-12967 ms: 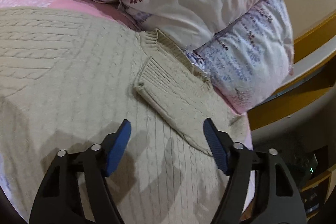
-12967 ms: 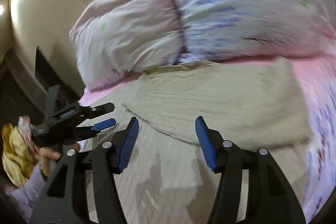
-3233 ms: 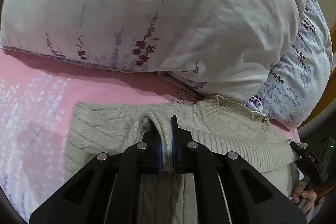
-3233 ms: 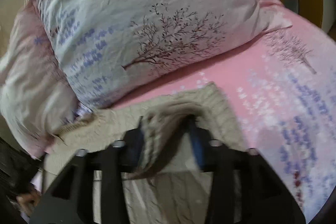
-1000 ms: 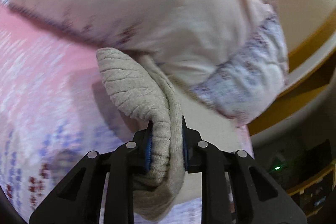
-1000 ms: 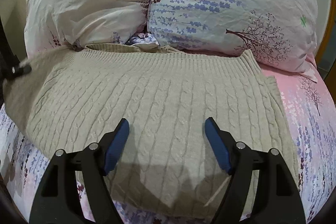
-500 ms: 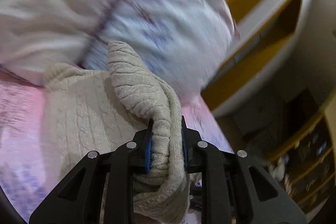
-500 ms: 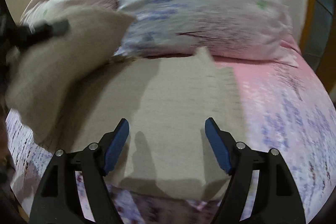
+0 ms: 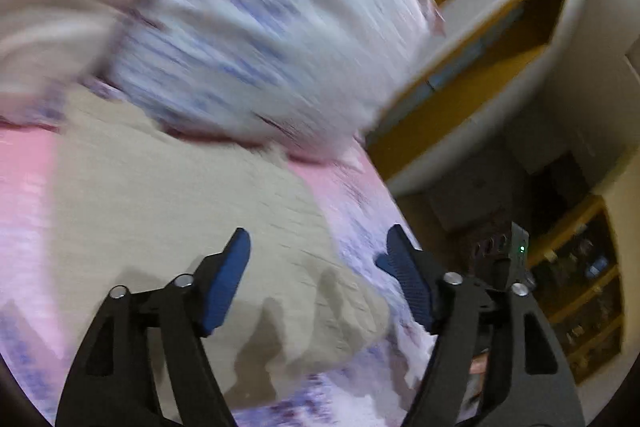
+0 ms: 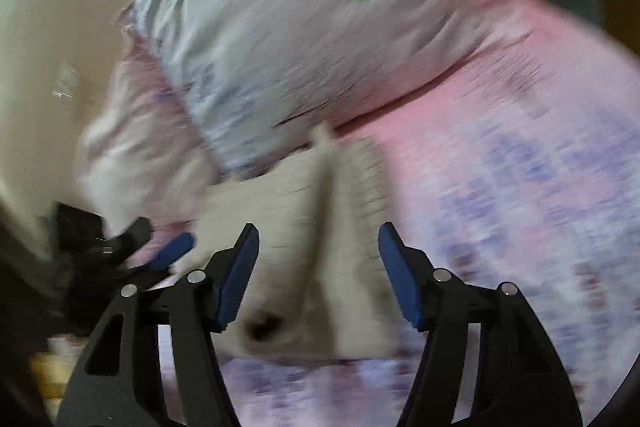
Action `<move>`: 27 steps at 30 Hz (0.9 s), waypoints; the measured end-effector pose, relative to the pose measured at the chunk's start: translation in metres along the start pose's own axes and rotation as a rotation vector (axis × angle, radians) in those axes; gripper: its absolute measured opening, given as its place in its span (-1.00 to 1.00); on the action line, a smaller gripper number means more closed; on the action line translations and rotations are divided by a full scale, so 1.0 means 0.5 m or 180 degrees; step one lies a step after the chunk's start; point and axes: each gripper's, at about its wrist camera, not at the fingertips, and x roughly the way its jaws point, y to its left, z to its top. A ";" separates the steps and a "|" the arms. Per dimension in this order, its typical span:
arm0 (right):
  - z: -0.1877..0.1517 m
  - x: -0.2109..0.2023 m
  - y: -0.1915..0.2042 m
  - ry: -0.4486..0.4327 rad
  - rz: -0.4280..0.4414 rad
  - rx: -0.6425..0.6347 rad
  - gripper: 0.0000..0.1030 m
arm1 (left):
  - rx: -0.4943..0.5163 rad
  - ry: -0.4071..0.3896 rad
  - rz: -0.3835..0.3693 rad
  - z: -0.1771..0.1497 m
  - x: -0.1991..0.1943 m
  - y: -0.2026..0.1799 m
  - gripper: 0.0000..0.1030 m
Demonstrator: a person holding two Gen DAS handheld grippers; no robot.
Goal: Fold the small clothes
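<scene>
A beige cable-knit sweater (image 9: 180, 211) lies folded on the pink bed sheet (image 9: 24, 179). My left gripper (image 9: 318, 267) is open and empty, just above the sweater's near right edge. In the right wrist view the sweater (image 10: 304, 219) lies in front of my right gripper (image 10: 318, 259), which is open and empty above it. The left gripper (image 10: 168, 251) shows at the left of that view, beside the sweater. Both views are blurred by motion.
Two floral pillows (image 9: 240, 27) lean at the head of the bed, also in the right wrist view (image 10: 300, 39). A wooden headboard and shelf (image 9: 480, 67) stand to the right. Dark shelving (image 9: 580, 287) stands beyond the bed edge.
My left gripper has opened and let go of the sweater fold, which now lies flat on the rest. Both grippers have swung, blurring the views. The right gripper stays open.
</scene>
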 end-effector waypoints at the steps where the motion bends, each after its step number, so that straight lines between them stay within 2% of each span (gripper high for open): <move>1: 0.005 0.010 -0.001 0.0075 0.0060 0.0056 0.22 | -0.0021 -0.0076 0.0148 0.003 -0.017 0.012 0.48; 2: 0.010 0.028 -0.002 0.0200 0.0137 0.0127 0.22 | -0.0052 -0.0149 0.0372 0.003 -0.036 0.030 0.51; 4: 0.013 0.058 -0.004 0.0400 0.0207 0.0250 0.22 | -0.0137 -0.0179 0.0677 0.006 -0.055 0.067 0.52; 7: 0.007 0.083 0.009 0.0535 0.0271 0.0290 0.21 | -0.0320 -0.0023 0.0924 -0.006 -0.057 0.117 0.52; 9: 0.004 0.103 0.016 0.0645 0.0171 0.0276 0.21 | -0.0377 0.0084 0.1019 -0.022 -0.055 0.142 0.52; 11: -0.001 0.117 0.018 0.0705 0.0145 0.0311 0.17 | -0.0395 0.0176 0.1044 -0.037 -0.056 0.161 0.52; 14: 0.000 0.136 0.023 0.0738 0.0141 0.0294 -0.05 | -0.0357 0.0255 0.0961 -0.045 -0.038 0.157 0.52; 17: 0.007 0.156 0.032 0.0728 0.0078 0.0185 -0.39 | -0.0309 0.0292 0.0921 -0.049 -0.019 0.144 0.52; 18: 0.010 0.164 0.032 0.0719 0.0037 0.0158 -0.59 | -0.0320 0.0304 0.0901 -0.050 -0.015 0.142 0.52; 21: 0.011 0.161 0.055 0.0540 -0.0093 -0.0159 -0.73 | -0.0326 0.0299 0.0912 -0.050 -0.014 0.136 0.52; 24: 0.026 0.111 0.104 0.0118 -0.0169 -0.0577 -0.85 | -0.0287 0.0281 0.0892 -0.046 -0.018 0.127 0.52; 27: 0.041 0.061 0.139 -0.0250 -0.0241 -0.0858 -0.85 | -0.0226 0.0238 0.0819 -0.050 -0.029 0.114 0.54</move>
